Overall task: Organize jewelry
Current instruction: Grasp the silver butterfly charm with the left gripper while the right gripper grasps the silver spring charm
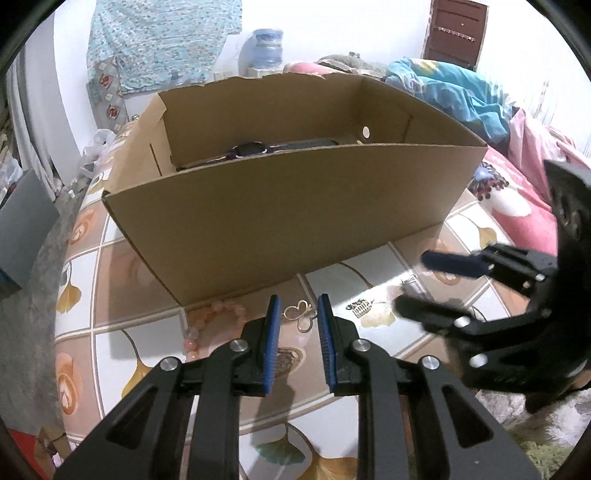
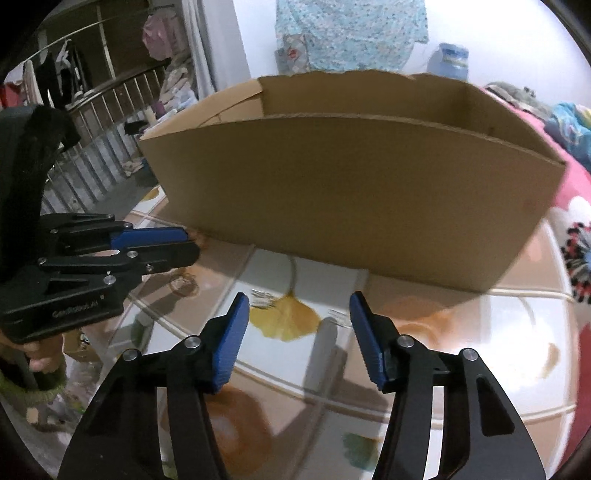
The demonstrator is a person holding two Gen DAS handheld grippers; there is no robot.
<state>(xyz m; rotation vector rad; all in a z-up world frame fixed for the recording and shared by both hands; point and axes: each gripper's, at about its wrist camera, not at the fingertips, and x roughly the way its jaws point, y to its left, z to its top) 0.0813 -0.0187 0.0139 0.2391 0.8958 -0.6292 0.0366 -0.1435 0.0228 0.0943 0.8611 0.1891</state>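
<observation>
The left tool (image 1: 295, 308) is spread around the gold butterfly clip (image 1: 301, 314), ready to pinch it; the right tool (image 2: 299, 314) hovers spread, empty, before the box (image 2: 351, 192).

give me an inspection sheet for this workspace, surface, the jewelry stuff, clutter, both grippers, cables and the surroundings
Surface: glossy tabletop with a ginkgo-leaf print.
Job's things: open cardboard box with a dark watch inside; pink bead bracelet and gold butterfly piece in front of the box; two small metal hair clips to their right.
Clutter: nothing seen besides the jewelry.
Grippers: left gripper open, low over the gold butterfly piece; right gripper open, empty, over bare tabletop.
Cables: nothing seen.
Surroundings: hanging blue patterned cloth, water jug, heaped bedding, brown door.
</observation>
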